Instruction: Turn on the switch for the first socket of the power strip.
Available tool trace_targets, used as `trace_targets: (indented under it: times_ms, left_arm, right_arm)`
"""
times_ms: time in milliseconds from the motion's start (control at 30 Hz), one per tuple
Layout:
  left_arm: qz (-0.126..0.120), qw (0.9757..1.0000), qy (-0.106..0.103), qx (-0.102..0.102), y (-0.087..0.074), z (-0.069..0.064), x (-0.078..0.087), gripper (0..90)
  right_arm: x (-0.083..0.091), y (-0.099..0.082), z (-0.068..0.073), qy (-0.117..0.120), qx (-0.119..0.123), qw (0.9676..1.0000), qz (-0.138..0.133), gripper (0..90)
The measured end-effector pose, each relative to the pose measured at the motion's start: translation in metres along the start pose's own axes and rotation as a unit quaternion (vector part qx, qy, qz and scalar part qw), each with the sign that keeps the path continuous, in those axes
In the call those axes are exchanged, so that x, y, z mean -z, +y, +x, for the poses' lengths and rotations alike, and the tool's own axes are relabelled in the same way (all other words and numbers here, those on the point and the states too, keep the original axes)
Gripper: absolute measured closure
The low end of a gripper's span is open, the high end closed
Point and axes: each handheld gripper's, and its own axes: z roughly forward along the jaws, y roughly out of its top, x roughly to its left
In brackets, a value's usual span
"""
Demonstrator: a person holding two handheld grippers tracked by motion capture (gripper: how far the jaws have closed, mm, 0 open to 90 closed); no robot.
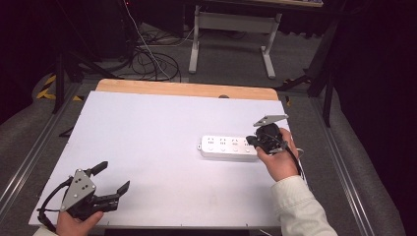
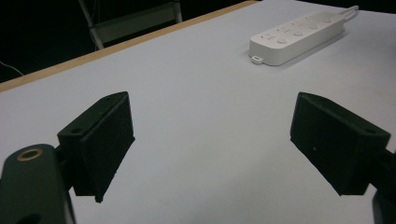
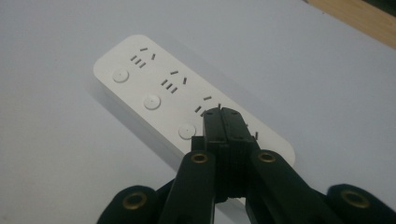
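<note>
A white power strip [image 1: 228, 146] lies flat on the white table [image 1: 147, 132], right of centre, with several sockets and round buttons along its top [image 3: 154, 93]. My right gripper [image 1: 252, 141] is shut, and I see nothing between its jaws. Its tips [image 3: 223, 114] hover over or touch the strip's right end, near the last socket. My left gripper [image 1: 115, 175] stands open at the near left corner of the table, far from the strip [image 2: 299, 37]. Its jaws are wide apart [image 2: 212, 140] with only bare table between them.
The strip's white cable [image 2: 350, 9] leads off toward the table's right edge. A wooden strip [image 1: 187, 89] borders the far side of the table. Beyond it, a desk frame [image 1: 231, 39] and loose cables [image 1: 152, 59] are on the floor. A light sleeve [image 1: 295, 206] enters at the lower right.
</note>
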Motion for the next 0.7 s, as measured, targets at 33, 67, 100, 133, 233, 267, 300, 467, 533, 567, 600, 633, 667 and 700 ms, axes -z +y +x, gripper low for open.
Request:
trace_targets:
  times_ms: [33,67,100,133,233,267,300,467,533,567,600,633,667,700]
  left_arm:
    - [0.0,1.0,0.0,-0.002,0.0,0.0,0.0,14.1]
    - [0.0,1.0,0.001,-0.003,0.0,0.0,0.0,14.0]
    - [0.0,1.0,0.001,-0.003,0.0,0.0,0.0,14.1]
    - [0.0,1.0,0.001,-0.003,0.0,0.0,0.0,14.0]
    - [0.001,1.0,-0.001,0.0,0.0,0.0,0.0,14.1]
    - [0.001,1.0,0.0,0.002,0.0,0.0,0.0,14.1]
    - [0.001,1.0,0.0,0.002,0.0,0.0,0.0,14.0]
    - [0.0,1.0,0.0,0.002,0.0,0.0,0.0,14.0]
    - [0.001,1.0,0.001,0.0,0.0,0.001,0.0,14.0]
    - [0.001,1.0,0.0,0.001,0.0,0.001,0.0,14.0]
    - [0.001,1.0,0.002,-0.001,0.0,0.001,0.001,14.0]
    - [0.0,1.0,0.002,-0.001,0.0,0.001,0.001,14.0]
    - [-0.001,1.0,0.001,0.0,0.0,0.001,0.001,13.9]
    - [-0.002,1.0,0.001,0.002,0.0,0.0,0.001,13.9]
  right_arm:
    - [0.003,0.001,0.0,0.0,0.0,1.0,-0.004,90.0]
    - [0.004,0.001,0.0,0.001,0.001,1.0,-0.006,90.0]
    - [0.005,0.001,0.0,0.003,-0.001,1.0,-0.008,90.0]
    - [0.005,0.001,0.001,0.001,-0.001,1.0,-0.009,90.0]
    - [0.008,0.001,0.002,0.0,0.002,0.9999,-0.013,90.0]
    - [0.009,0.001,0.003,0.003,0.0,0.9999,-0.016,90.0]
    - [0.01,0.002,0.003,0.004,0.003,0.9998,-0.018,90.0]
    - [0.019,0.002,0.005,0.017,0.003,0.9991,-0.039,76.8]
    - [0.025,0.001,0.006,0.023,0.002,0.9982,-0.055,67.5]
    - [0.029,0.001,0.007,0.023,0.003,0.9974,-0.068,62.8]
    - [0.032,0.0,0.008,0.023,0.006,0.9967,-0.077,59.0]
    - [0.036,0.0,0.01,0.023,0.008,0.9961,-0.084,55.1]
    - [0.04,0.0,0.011,0.023,0.01,0.9956,-0.091,51.5]
    - [0.043,0.0,0.013,0.023,0.013,0.9948,-0.098,48.5]
